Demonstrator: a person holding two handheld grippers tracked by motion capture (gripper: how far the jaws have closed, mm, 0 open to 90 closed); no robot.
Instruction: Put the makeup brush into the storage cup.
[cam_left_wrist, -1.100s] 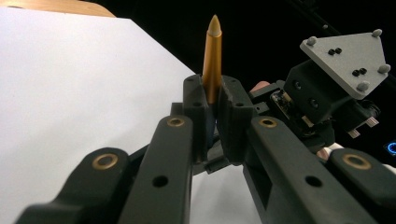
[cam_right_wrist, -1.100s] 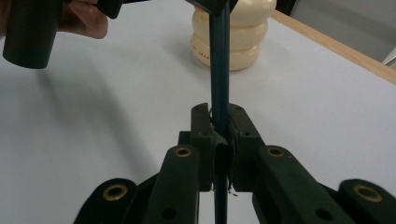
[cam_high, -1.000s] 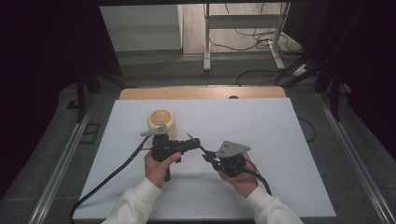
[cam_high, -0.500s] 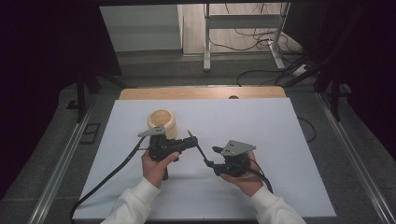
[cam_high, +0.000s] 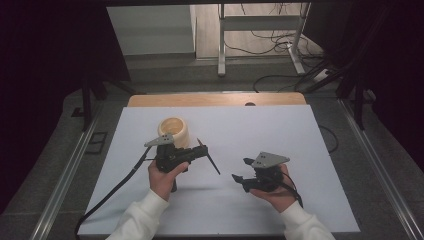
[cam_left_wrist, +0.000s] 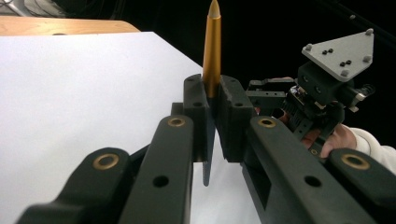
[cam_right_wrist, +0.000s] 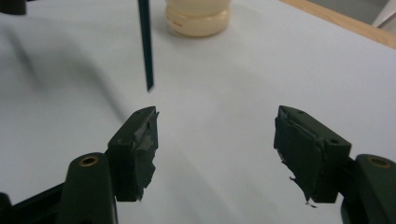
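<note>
Nearest, right gripper (cam_high: 240, 171) low over the white tabletop (cam_high: 300, 150), jaws just been opening, now wide, nothing between them. Beyond it, left gripper (cam_high: 197, 152), jaws clamped on a pen (cam_high: 207, 156) with a gold barrel and dark end, held above the tabletop. Farther still, cream jar (cam_high: 174, 131), just behind the left gripper.

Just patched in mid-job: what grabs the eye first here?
The left gripper, near the middle of the white table, is clamped on a thin pen with a gold barrel and a dark end. The right gripper, beside it, has just been opening, with nothing between its jaws. A cream cup stands just behind the left gripper.
</note>
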